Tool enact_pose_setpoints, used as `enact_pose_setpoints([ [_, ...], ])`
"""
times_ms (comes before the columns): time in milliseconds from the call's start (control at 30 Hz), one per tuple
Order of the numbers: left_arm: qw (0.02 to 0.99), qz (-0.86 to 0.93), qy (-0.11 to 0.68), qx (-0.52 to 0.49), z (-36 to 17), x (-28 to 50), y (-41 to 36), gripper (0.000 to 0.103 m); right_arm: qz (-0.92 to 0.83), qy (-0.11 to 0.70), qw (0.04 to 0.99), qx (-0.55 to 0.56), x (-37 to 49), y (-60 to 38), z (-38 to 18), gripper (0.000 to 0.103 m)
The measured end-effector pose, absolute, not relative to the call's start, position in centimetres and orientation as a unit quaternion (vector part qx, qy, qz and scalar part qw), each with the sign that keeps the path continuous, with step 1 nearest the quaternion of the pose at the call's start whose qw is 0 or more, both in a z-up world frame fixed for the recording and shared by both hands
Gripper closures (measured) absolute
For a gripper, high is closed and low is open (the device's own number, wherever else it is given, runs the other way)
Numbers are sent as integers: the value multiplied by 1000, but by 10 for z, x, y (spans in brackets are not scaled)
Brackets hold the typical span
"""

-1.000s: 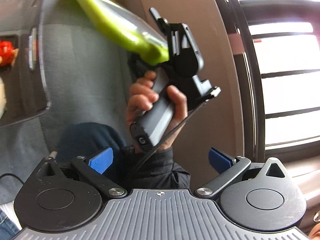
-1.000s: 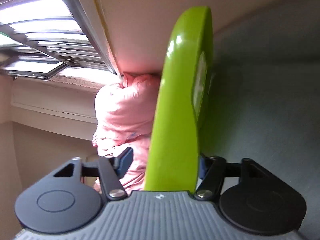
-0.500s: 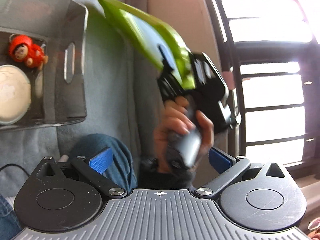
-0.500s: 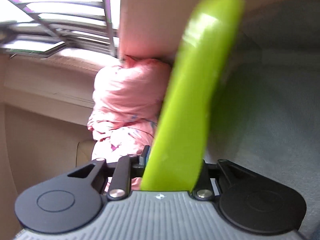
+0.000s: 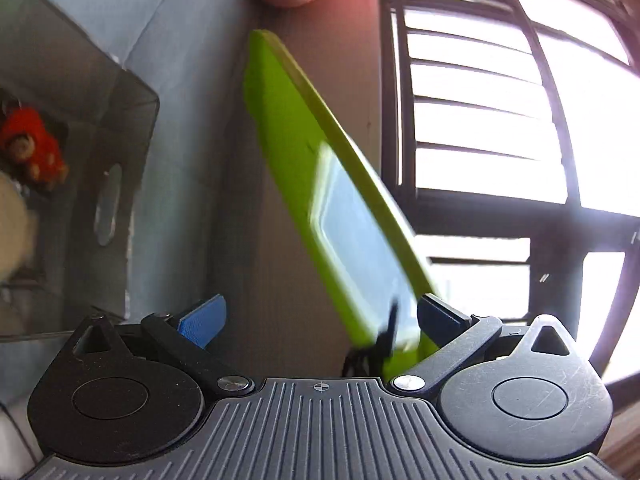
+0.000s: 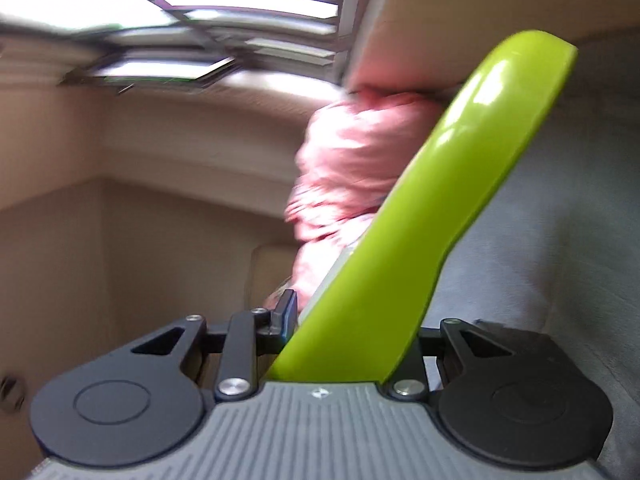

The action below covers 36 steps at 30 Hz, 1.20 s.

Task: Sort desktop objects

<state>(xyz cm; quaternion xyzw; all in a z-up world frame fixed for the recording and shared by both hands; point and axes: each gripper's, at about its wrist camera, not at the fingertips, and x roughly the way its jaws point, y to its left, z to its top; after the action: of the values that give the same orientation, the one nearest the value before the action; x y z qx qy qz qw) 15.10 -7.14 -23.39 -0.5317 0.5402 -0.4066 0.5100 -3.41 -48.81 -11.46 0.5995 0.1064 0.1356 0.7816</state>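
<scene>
R tongs (image 6: 352, 320) gripping flat lime-green case (image 6: 432, 208)

The left gripper (image 5: 320, 320) had its blue fingers (image 5: 202, 320) spread wide. A green case (image 5: 320, 184) stood tilted close to the right finger. At the left was a grey bin (image 5: 120, 128) holding a red doll (image 5: 32, 144).

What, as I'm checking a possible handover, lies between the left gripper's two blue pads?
In the left wrist view, the green flat case, slanting close by one pad; the other pad stands clear of it.
</scene>
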Motion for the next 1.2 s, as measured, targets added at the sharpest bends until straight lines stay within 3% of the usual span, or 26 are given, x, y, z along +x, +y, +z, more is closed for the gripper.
enact_pose_setpoints([
  [167,525,-365,555,-533,-251,189,-79,0,200,96,792,569,-74,-505,-109,68],
  [333,495,-379,599,-503,-261,181,-128,0,236,75,783,571,-103,-524,-111,63],
  [467,465,-391,634,-478,-268,171,-170,0,137,103,812,558,-99,-532,-113,61],
  [733,398,-444,639,-486,-274,136,-184,0,119,80,822,552,-87,-522,-102,60],
  [1000,358,-409,618,-567,-299,136,-178,0,199,54,817,539,-69,-511,-54,59],
  [1033,353,-408,622,-567,-300,134,-180,0,227,46,811,538,-70,-510,-44,65],
  [1100,338,-412,626,-570,-300,129,-184,0,274,31,798,536,-71,-506,-24,66],
  [1200,319,-433,615,-576,-290,123,-178,0,234,60,830,504,-74,-490,-1,61],
])
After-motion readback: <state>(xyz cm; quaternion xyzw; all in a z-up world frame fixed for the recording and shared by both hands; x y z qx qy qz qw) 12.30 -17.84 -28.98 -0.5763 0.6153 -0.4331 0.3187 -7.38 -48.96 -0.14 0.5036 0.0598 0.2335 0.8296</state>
